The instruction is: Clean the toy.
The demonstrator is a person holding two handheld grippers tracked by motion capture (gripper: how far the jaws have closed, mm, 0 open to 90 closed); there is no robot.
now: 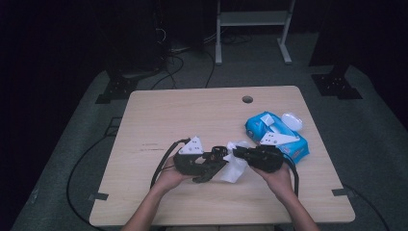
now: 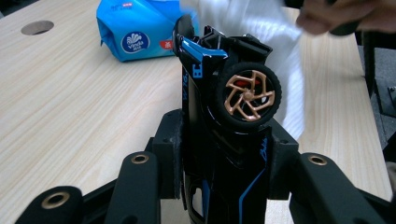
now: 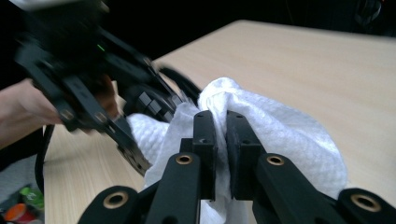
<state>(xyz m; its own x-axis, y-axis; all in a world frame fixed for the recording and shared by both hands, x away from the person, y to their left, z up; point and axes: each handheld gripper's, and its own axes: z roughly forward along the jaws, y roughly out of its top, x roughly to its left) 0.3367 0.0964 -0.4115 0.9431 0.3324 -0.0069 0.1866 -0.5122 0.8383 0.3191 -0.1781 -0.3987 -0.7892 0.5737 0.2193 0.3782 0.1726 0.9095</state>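
While the left hand-held gripper (image 2: 219,163) clamps a black-and-blue toy car (image 2: 224,107) nose-up between its jaws, the right hand-held gripper (image 3: 220,140) pinches a white wet wipe (image 3: 280,135) just right of the car, near the tabletop's (image 1: 192,110) front edge. Farther right lies a blue wipes pack (image 1: 269,130).

black tongs (image 3: 219,154) with brass-coloured rivets, grey three-cornered plates and trailing black cables.
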